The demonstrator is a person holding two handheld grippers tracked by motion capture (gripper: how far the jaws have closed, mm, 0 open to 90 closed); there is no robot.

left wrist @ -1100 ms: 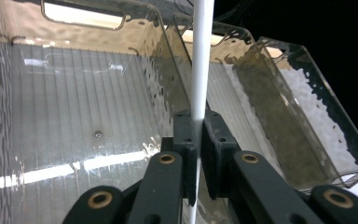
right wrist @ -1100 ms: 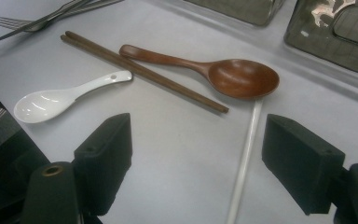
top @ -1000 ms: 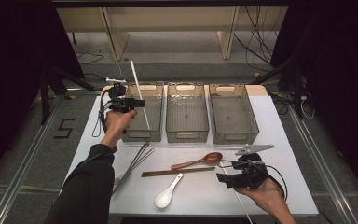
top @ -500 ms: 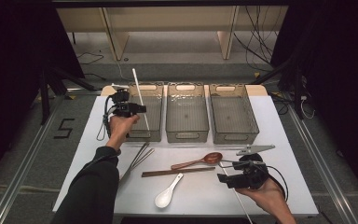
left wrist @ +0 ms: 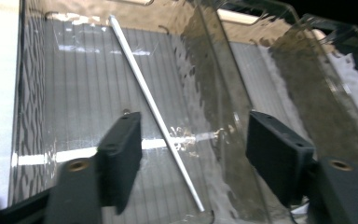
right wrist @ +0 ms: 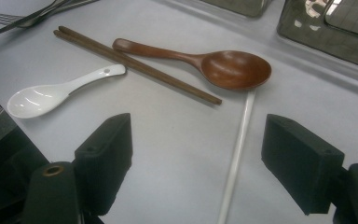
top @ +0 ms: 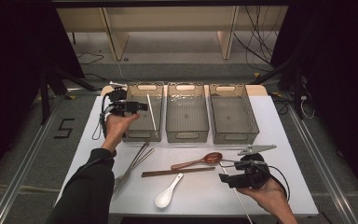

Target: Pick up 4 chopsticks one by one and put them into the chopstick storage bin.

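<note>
Left gripper view: left claw (left wrist: 191, 154) just spread, white chopstick (left wrist: 154, 109) dropped slanted in the left bin (top: 142, 135); right claw (right wrist: 196, 158) spread over second chopstick (right wrist: 237, 154), risk nudging wooden spoon (right wrist: 233, 69).

left gripper (top: 140, 106) jaws just opened, white chopstick (top: 151, 111) dropped into left bin (top: 142, 135)

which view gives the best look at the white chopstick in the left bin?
Left gripper view: the white chopstick lies diagonally on the floor of the left bin, full length visible between the open jaws. High view shows it small, a thin white line. Right gripper view looks at the table's utensils instead.
</note>
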